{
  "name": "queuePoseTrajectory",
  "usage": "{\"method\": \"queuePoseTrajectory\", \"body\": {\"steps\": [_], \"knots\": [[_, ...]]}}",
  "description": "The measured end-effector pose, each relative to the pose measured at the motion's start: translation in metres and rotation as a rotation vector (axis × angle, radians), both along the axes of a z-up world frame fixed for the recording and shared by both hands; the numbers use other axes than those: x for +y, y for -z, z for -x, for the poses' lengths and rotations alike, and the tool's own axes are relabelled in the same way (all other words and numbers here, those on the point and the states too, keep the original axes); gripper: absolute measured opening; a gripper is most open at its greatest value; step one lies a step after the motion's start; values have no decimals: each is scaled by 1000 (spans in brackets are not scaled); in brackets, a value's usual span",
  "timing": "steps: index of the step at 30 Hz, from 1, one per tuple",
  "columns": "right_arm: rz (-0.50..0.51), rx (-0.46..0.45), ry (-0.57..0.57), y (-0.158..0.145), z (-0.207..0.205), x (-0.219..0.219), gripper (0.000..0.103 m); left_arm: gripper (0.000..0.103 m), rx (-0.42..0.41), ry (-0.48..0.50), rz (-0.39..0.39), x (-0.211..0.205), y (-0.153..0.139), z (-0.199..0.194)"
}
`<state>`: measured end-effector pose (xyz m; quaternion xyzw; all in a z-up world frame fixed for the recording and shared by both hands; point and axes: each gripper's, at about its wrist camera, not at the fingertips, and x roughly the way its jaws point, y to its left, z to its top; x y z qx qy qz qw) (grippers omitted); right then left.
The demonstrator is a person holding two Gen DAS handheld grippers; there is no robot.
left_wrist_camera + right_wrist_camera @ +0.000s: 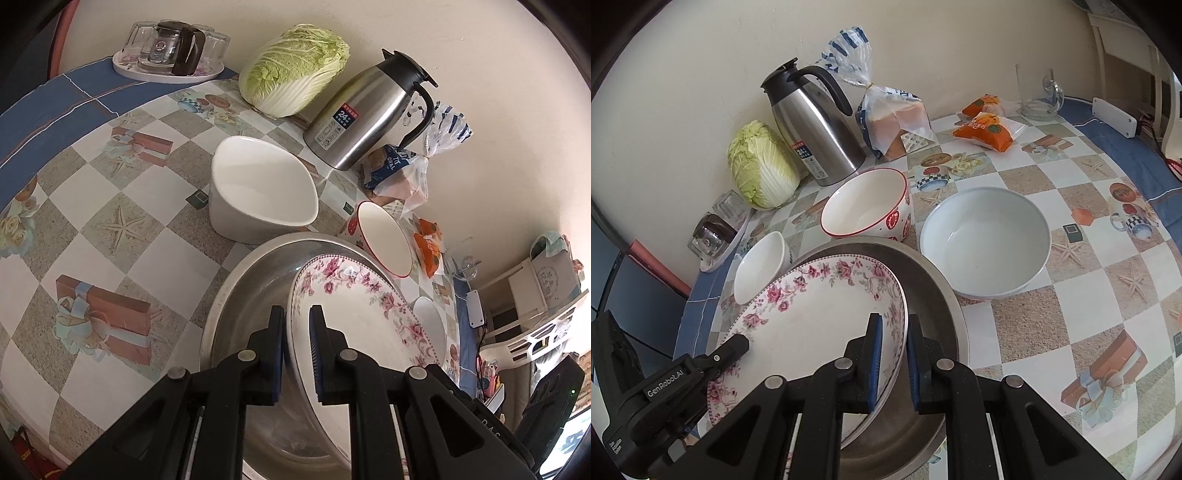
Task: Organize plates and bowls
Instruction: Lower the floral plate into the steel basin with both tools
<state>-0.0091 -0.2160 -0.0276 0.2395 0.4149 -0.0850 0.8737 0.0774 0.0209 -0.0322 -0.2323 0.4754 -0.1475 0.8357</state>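
Soft, even daylight, pretty bright all round. Only faint shadows on the tabletop (122, 206). Mild glare on the steel kettle (812, 125). Heavy fisheye bending with black corners; everything's reasonably sharp otherwise.

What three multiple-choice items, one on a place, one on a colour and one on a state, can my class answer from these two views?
1. Where is the floral plate?
A. Over the steel basin
B. Leaning on the cabbage
C. Inside the pale grey bowl

2. What colour is the rim of the patterned bowl?
A. Green
B. Red
C. Blue

3. How do both tongs stand?
A. Wide open, away from the plate
B. Each shut on the plate's rim
C. One holds the steel jug

Answers:
1 A, the plate sits inside the basin's rim.
2 B, a red line rings it.
3 B, left tongs and right tongs pinch opposite edges.
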Motion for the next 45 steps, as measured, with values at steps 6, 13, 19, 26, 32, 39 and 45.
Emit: {"method": "queuePoseTrajectory", "body": {"steps": [6, 13, 19, 26, 32, 39, 45], "knots": [[11, 10, -15, 4, -8, 1, 14, 13, 20, -8, -11, -2, 9, -7], [5, 32, -17, 12, -14, 0, 14, 13, 28, -13, -37, -6, 14, -10], [6, 41, -21, 13, -16, -1, 14, 13, 41, -9, -68, -9, 18, -11], [-3, 66, -19, 20, -16, -2, 14, 13, 50, -3, -82, -11, 20, -11], [-3, 84, -20, 25, -16, -2, 14, 13, 68, 2, -100, -12, 23, -11], [2, 103, -27, 29, -17, -2, 14, 13, 77, 10, -134, -14, 23, -10], [1, 112, -25, 31, -16, -3, 14, 13, 90, 16, -143, -15, 22, -10]]}}
